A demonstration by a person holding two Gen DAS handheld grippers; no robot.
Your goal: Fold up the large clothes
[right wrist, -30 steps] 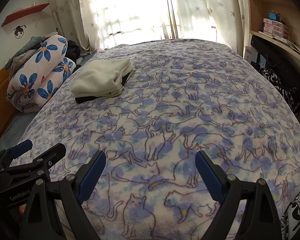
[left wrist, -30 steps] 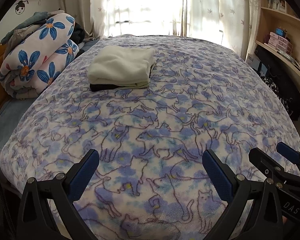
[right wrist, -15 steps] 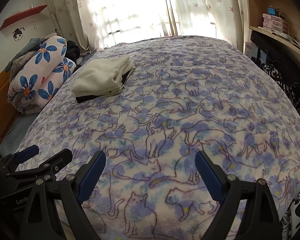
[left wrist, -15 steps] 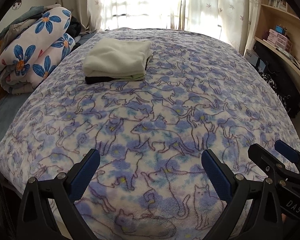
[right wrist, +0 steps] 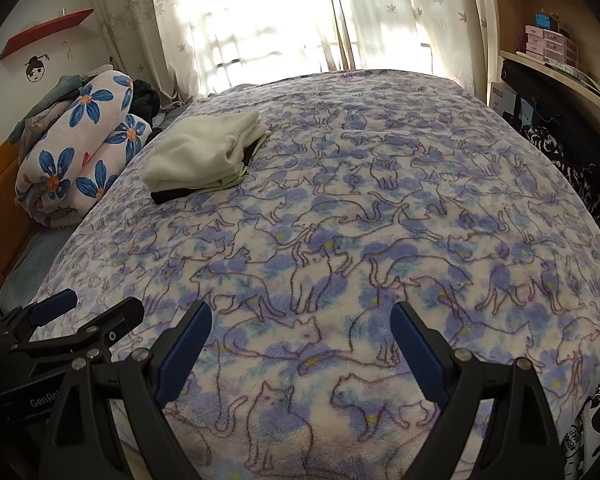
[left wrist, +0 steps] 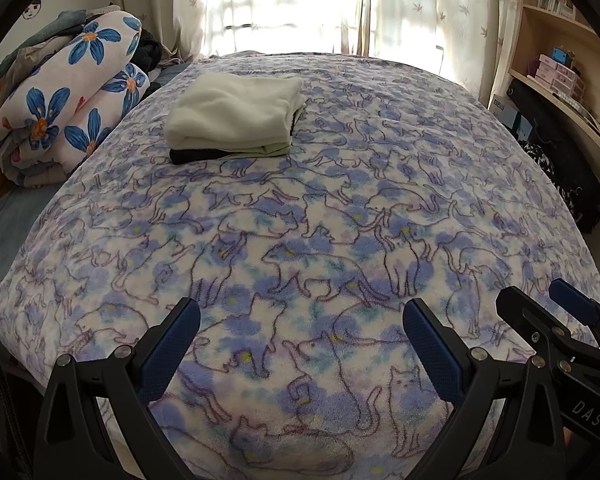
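A stack of folded clothes (left wrist: 236,116), cream on top with pale green and black pieces under it, lies on the far left of a bed covered by a blue cat-print blanket (left wrist: 320,240). The stack also shows in the right wrist view (right wrist: 204,156). My left gripper (left wrist: 300,340) is open and empty above the blanket's near edge. My right gripper (right wrist: 300,336) is open and empty beside it. The right gripper shows at the left view's right edge (left wrist: 548,312); the left gripper shows at the right view's left edge (right wrist: 88,312).
A rolled quilt with blue flowers (left wrist: 68,100) lies left of the bed. Curtains and a bright window (left wrist: 300,4) stand behind it. Wooden shelves with boxes (left wrist: 560,72) and dark bags (left wrist: 560,168) line the right side.
Both grippers have tilted and moved slightly over the near end of the bed; the view shifts a little. Jaws stay open and empty.
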